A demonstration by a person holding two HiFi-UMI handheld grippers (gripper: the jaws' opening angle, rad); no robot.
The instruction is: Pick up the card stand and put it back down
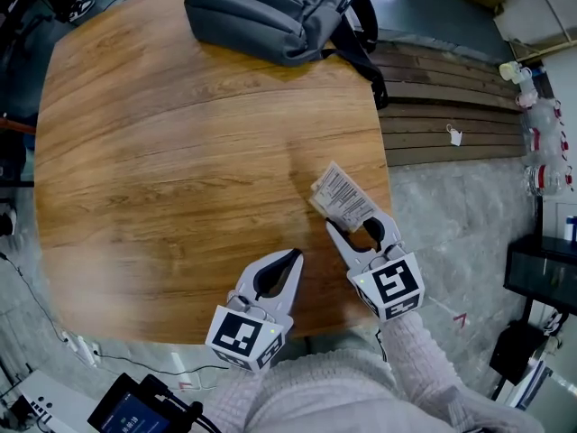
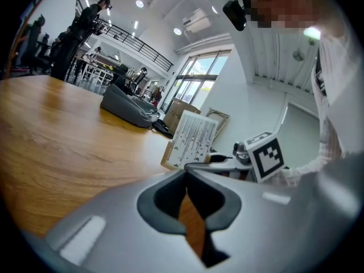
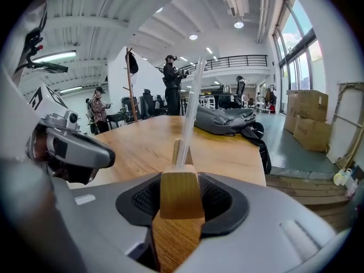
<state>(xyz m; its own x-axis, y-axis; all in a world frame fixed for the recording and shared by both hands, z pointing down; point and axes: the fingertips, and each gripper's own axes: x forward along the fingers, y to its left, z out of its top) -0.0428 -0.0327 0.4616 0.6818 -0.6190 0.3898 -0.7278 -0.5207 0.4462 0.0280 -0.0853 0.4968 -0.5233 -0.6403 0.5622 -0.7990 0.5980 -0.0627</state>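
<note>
The person's fuzzy pale sleeve [image 1: 419, 350] was closest, low in the head view, and it led up to the right gripper [image 1: 359, 225]. That claw was pinching the card stand [image 1: 341, 195]. In the right gripper view the stand's little wooden block [image 3: 181, 193] sat snug between the two dark pads, and both pads pressed on its sides. A thin clear sheet stood up out of a slot in the block. The head view showed a white card with small black print in that sheet. The card stand was near the right edge of the round-cornered wooden table [image 1: 162, 152], but whether its bottom touched the wood could not be told. The left gripper [image 1: 296, 256] was just beside it, over the table. Its tips were pressed together with nothing in them. A grey backpack [image 1: 270, 12] lay at the far edge of the table, well apart from both claws, and what was inside it could not be seen. Brown cardboard boxes [image 3: 310, 118] stood on the floor past the table.
</note>
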